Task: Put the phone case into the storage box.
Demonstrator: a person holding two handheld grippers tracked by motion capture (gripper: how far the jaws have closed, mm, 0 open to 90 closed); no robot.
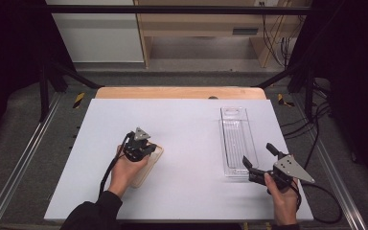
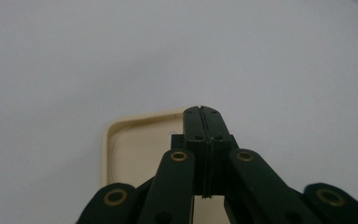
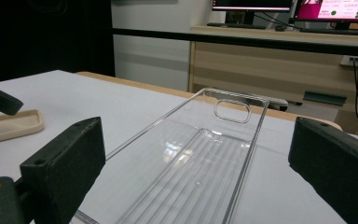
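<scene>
My left tongs (image 1: 149,147) are clenched over the cream tray (image 2: 135,140) at the bench's (image 1: 182,120) left, pinning it; my right tongs (image 1: 258,160) stand released at the clear tray's (image 1: 235,139) near end, ready to grab

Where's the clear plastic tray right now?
In the high view the clear tray lies lengthwise on the table's right half, its near end just ahead of the open right gripper.
</scene>
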